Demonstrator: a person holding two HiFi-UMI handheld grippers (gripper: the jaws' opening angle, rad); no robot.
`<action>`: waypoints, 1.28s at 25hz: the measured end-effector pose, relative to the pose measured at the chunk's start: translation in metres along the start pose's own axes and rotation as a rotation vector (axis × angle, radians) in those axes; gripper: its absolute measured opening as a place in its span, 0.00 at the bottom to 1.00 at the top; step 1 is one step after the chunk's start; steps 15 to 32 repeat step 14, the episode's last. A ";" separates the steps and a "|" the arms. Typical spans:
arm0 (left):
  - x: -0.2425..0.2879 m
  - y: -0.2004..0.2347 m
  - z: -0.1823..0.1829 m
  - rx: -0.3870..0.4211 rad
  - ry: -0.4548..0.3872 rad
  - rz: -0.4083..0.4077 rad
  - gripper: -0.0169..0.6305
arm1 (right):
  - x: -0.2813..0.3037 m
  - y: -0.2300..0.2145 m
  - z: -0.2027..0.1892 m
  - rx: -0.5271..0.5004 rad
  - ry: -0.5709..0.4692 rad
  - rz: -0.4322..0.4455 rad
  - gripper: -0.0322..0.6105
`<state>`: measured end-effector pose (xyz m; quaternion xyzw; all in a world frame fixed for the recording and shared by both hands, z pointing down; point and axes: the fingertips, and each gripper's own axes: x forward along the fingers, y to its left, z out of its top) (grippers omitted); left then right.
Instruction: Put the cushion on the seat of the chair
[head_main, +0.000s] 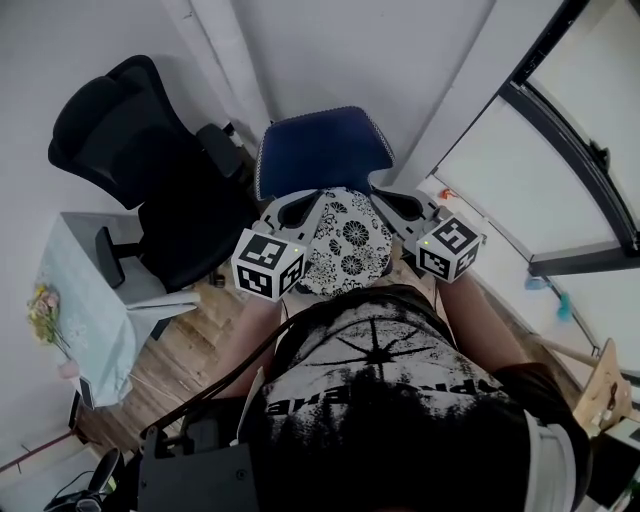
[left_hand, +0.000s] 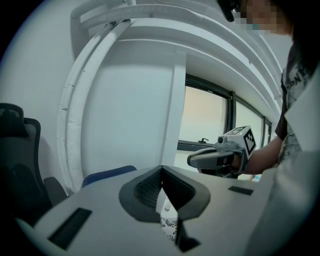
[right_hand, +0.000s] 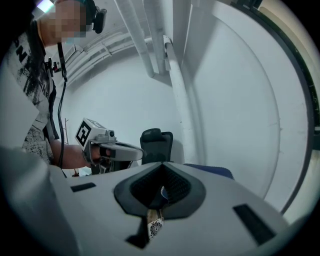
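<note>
Pinching the cushion (head_main: 345, 250) by opposite edges in left tool (head_main: 308, 205) and right tool (head_main: 388, 203), stretched flat for laying; held up near the blue chair (head_main: 320, 150), seemingly not yet resting on it.

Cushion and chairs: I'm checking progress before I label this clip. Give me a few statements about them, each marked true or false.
1. The left gripper and the right gripper are both shut on the cushion. True.
2. The cushion is plain red. False: it has a black-and-white flower print.
3. In the head view the black chair stands left of the blue chair. True.
4. The cushion rests on the black chair. False: the grippers hold it in front of the blue chair.
</note>
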<state>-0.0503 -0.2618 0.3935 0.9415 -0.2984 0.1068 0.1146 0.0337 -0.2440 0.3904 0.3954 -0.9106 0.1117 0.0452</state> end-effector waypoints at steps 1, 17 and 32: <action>0.000 0.000 0.000 -0.010 -0.003 -0.004 0.05 | 0.000 0.000 -0.001 -0.001 0.004 0.001 0.08; 0.002 0.011 0.013 -0.025 -0.007 -0.016 0.05 | 0.015 0.002 0.011 -0.006 0.018 0.031 0.08; 0.002 0.011 0.013 -0.025 -0.007 -0.016 0.05 | 0.015 0.002 0.011 -0.006 0.018 0.031 0.08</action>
